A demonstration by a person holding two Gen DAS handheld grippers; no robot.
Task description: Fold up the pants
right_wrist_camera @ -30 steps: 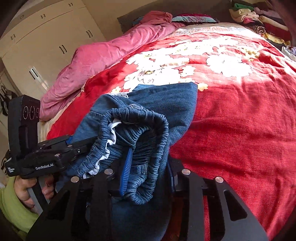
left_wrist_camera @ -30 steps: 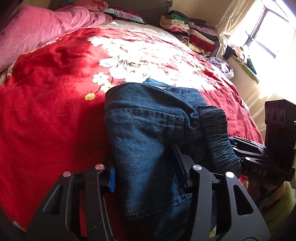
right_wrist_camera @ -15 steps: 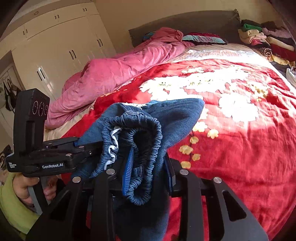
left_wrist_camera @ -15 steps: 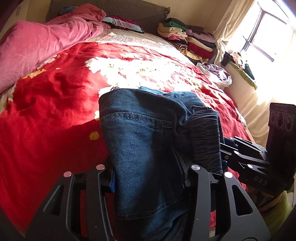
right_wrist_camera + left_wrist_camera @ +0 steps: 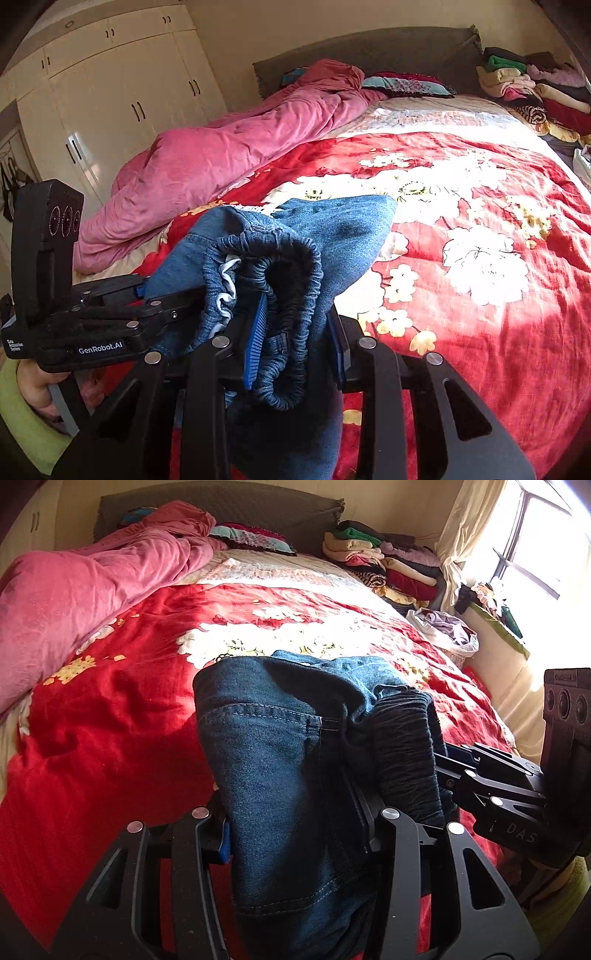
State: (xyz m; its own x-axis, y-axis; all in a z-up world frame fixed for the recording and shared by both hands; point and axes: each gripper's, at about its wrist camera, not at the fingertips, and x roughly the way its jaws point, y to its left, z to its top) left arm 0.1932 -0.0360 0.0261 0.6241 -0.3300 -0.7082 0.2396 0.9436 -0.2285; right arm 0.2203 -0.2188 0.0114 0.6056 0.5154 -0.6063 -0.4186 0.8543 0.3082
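I hold the blue jeans [image 5: 280, 760] up over the near edge of the bed. My left gripper [image 5: 295, 834] pinches a thick folded part of the denim, and the cloth fills the gap between its two fingers. My right gripper [image 5: 295, 339] pinches the stretchy waistband [image 5: 291, 280], which is bunched up between its blue pads [image 5: 256, 339]. The two grippers are close side by side, so each one shows in the other's camera. The jeans hang in a lump between them, above the red blanket [image 5: 480, 332] with white flowers. I cannot tell if the hanging part touches the blanket.

A pink quilt [image 5: 74, 605] lies along the left edge of the bed. A pile of folded clothes [image 5: 380, 565] sits at the far right corner, by the headboard [image 5: 369, 51]. A hand [image 5: 40, 387] with a green sleeve grips the left handle.
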